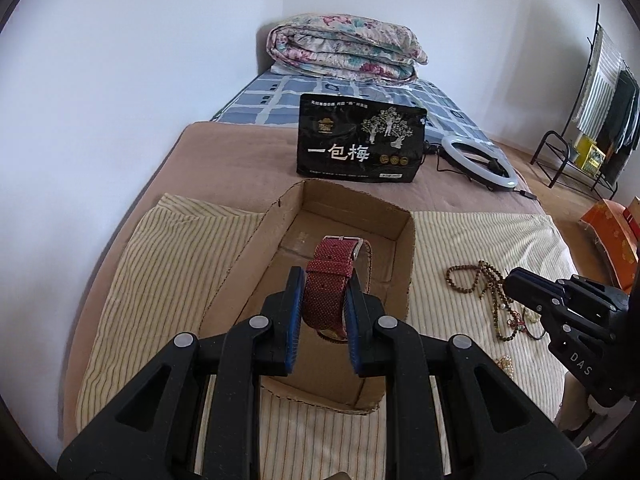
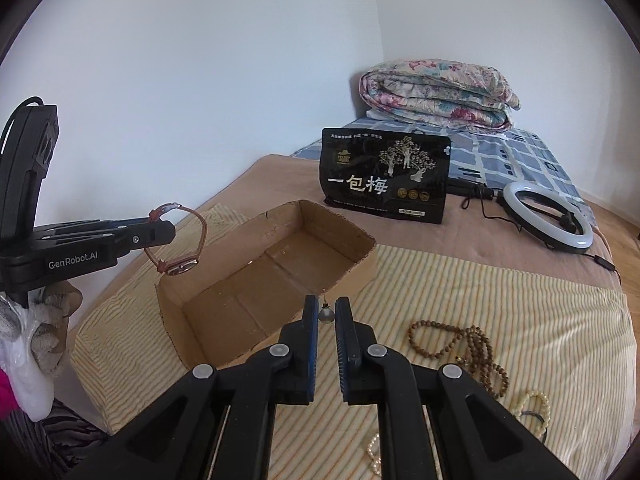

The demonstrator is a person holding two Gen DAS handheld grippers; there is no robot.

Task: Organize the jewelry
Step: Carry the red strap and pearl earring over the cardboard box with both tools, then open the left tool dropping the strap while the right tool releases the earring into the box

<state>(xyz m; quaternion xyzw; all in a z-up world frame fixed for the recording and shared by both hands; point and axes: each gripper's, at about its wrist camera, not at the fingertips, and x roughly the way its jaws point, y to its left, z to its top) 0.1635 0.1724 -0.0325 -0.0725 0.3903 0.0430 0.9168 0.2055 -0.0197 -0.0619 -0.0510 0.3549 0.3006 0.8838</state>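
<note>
My left gripper point(image 1: 325, 274) is shut on a red-strapped watch point(image 1: 334, 252) and holds it above an open, empty cardboard box point(image 1: 412, 248). The right wrist view shows that left gripper point(image 2: 168, 232) over the box's point(image 2: 360, 272) left end, with the watch point(image 2: 182, 266) hanging from it face down. My right gripper point(image 2: 326, 300) is shut on a small grey ball charm point(image 2: 325, 315), just short of the box's near right wall. In the left wrist view the right gripper point(image 1: 510, 280) sits right of the box, over brown bead strands point(image 1: 476, 280).
The box rests on a striped cloth point(image 1: 160, 260) on a bed. Brown beads point(image 2: 460, 344) and pale pearl strands point(image 2: 532, 404) lie to its right. Behind stand a black snack bag point(image 2: 386, 176), a ring light point(image 2: 548, 216) and a folded quilt point(image 2: 436, 92). A clothes rack point(image 1: 592, 120) is far right.
</note>
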